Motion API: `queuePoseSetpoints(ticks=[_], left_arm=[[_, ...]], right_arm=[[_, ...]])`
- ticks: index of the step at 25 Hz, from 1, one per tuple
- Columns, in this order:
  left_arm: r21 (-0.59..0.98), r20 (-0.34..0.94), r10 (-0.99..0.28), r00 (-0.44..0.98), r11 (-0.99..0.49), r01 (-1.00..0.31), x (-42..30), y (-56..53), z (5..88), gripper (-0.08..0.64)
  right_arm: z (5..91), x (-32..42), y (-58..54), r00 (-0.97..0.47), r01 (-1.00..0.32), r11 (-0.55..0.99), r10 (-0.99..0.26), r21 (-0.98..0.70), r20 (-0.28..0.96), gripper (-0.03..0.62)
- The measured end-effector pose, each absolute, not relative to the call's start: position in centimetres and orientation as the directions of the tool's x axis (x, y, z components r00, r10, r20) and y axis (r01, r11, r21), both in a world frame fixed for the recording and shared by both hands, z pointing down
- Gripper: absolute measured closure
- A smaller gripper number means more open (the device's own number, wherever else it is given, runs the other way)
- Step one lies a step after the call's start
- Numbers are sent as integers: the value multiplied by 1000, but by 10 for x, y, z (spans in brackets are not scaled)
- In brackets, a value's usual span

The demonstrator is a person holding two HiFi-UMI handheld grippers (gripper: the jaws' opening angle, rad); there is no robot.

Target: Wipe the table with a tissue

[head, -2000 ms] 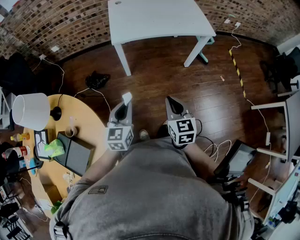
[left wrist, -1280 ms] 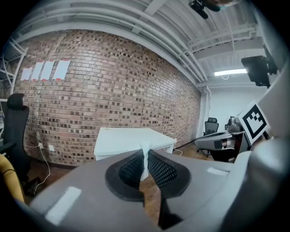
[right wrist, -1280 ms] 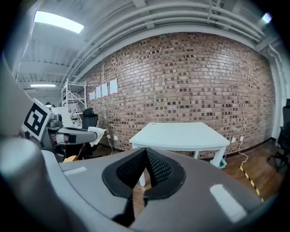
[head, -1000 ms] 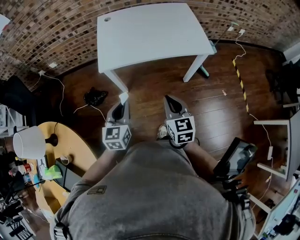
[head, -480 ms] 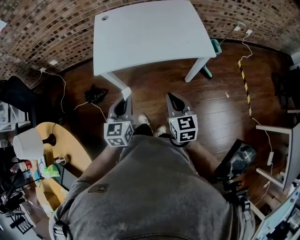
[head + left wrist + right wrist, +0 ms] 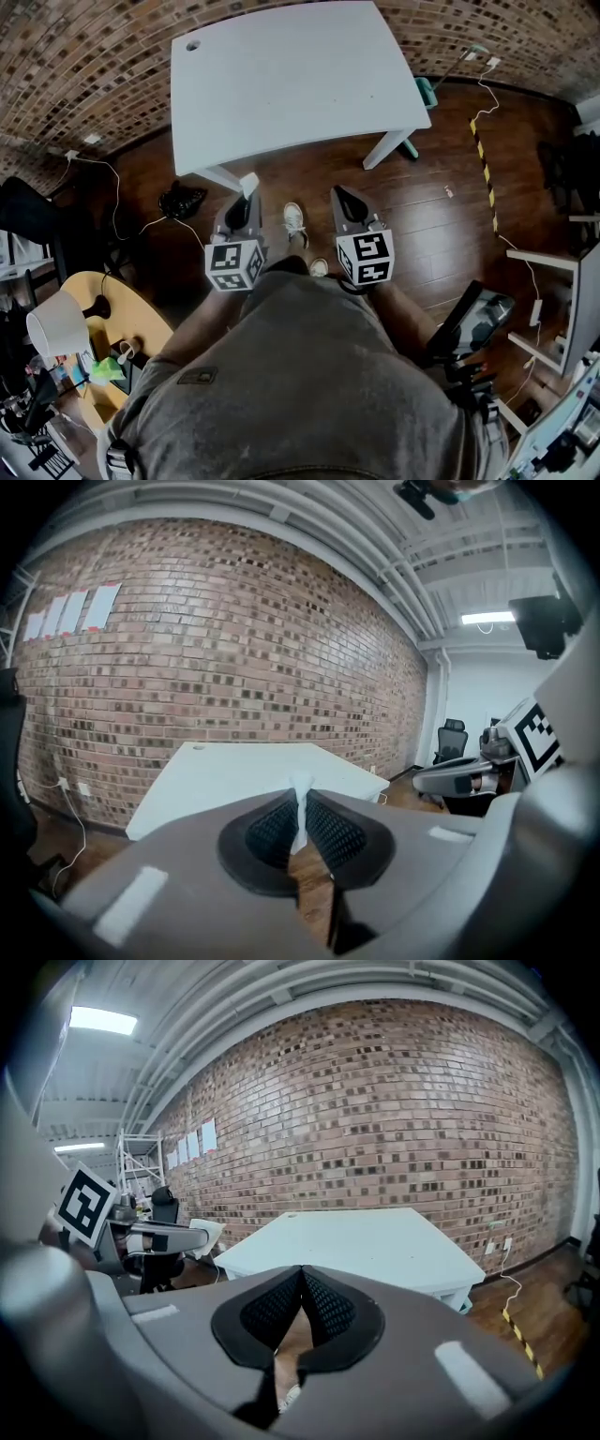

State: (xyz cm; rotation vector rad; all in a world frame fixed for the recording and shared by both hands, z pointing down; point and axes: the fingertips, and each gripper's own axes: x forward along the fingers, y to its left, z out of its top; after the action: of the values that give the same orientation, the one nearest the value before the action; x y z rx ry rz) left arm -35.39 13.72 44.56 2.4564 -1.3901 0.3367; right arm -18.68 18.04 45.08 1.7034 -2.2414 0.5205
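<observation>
Table (image 6: 281,75) shows fuller and nearer than a second ago, its near edge now just ahead of both grippers. I'm walking up to it; wiping not started. Left gripper (image 6: 245,200) pinched tight on tissue (image 6: 249,184), short of the table edge. Right gripper (image 6: 340,195) closed, empty, also short of the table.

- Most of the tissue (image 6: 301,810) lay hidden between the left gripper's (image 6: 302,797) pressed-together jaws; only a thin strip showed.
- A white lamp (image 6: 58,328) and the person's shoulder (image 6: 178,375) partly hid the round wooden table (image 6: 136,314).
- The items on it were too small to tell.
</observation>
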Motion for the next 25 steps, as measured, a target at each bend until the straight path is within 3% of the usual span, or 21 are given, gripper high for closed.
queuePoseSetpoints(ticks=[16,25], left_arm=[[172,381,-731,566,-545,-820,-345,-22,468,537],[193,417,-713,564,-537,-821,-340,-58,484,537]], right_arm=[[457,-176,28,-193,-981,178,-857,-78,478,578],[465,-168,-7,-184,-983,172,-842,-70,508,578]])
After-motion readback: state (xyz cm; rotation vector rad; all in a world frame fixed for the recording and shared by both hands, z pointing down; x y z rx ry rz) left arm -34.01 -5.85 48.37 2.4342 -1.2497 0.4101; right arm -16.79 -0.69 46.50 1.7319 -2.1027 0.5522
